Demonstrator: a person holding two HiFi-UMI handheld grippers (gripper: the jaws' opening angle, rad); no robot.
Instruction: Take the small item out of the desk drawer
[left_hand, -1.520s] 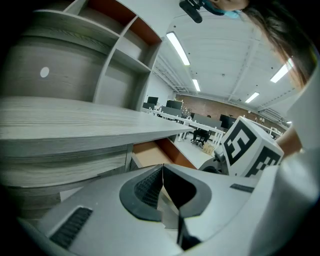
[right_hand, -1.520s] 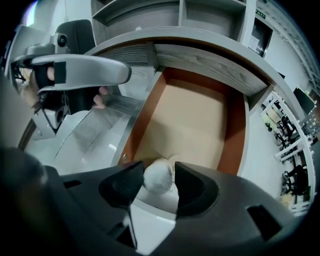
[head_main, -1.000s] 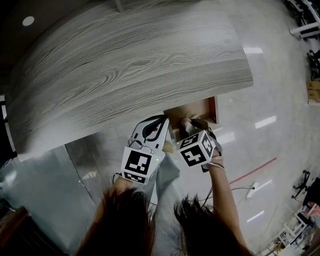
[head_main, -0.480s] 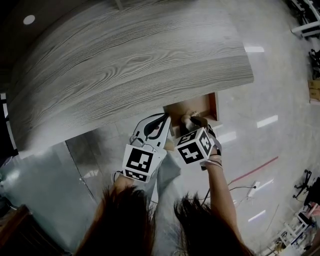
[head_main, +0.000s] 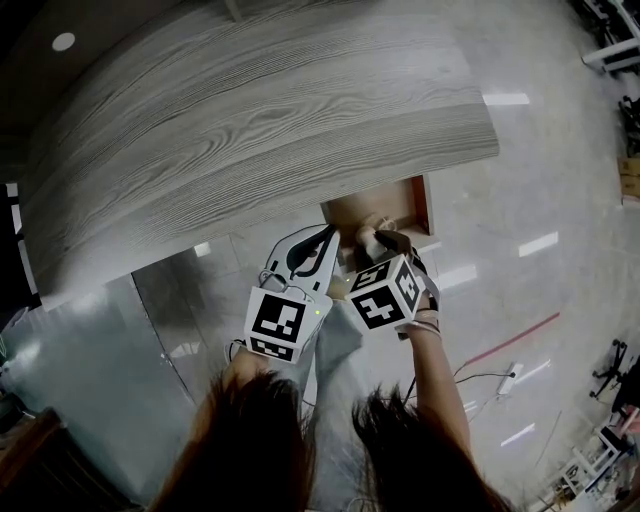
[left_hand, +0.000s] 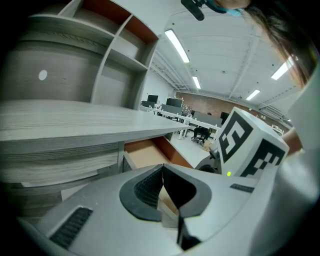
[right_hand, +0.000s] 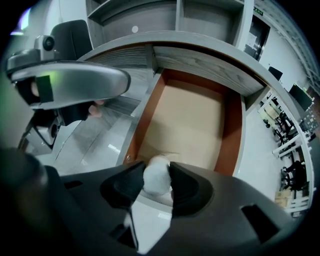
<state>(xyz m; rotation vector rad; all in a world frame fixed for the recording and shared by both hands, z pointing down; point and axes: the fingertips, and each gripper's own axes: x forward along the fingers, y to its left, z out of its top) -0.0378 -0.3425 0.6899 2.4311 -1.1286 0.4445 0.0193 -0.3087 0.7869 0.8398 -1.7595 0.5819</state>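
Observation:
The desk drawer stands pulled out under the grey wood desk top, its tan bottom bare apart from one thing. That thing, a small white round item, lies at the drawer's near edge. My right gripper reaches over the drawer front; its jaws are closing and both pads touch the item's sides. From the head view the item shows just ahead of the right gripper. My left gripper hovers by the drawer's left front corner, its tips together and holding nothing.
The curved desk top overhangs the drawer's rear. Open shelves rise behind the desk. Glossy floor spreads to the right, with a cable and power strip lying on it. The person's hair fills the head view's bottom.
The right gripper has stayed at the drawer front while its jaws drew in around the white item. The left gripper has hardly moved.

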